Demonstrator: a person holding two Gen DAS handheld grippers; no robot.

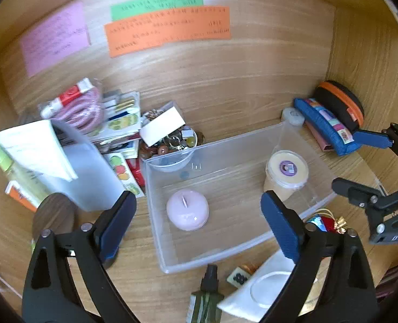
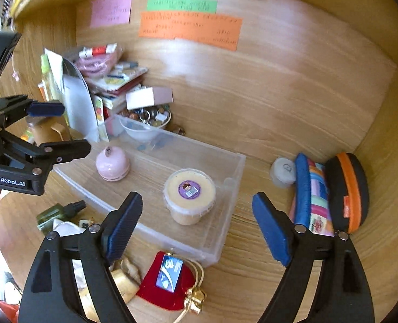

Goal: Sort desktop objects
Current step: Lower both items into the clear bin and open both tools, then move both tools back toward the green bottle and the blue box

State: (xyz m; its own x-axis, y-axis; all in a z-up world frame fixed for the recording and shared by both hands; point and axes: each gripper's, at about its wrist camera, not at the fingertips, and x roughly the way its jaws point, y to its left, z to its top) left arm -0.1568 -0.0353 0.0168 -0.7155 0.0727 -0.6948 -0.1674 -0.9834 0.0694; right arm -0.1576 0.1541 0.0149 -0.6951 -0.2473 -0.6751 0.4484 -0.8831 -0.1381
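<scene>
One clear bin (image 1: 293,134) holds two items (one pink candle (image 1: 187,209), one lidded tub (image 1: 286,171)); three notes.

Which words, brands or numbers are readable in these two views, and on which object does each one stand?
"GenRobot.AI": on the left gripper body, seen from the right wrist.
Orange note, green note, pink note on the back wall: printed lines, too blurred to read.
Round purple sticker with barcode on the lidded tub: too small to read.
Blue card on the red pouch: not readable.
</scene>
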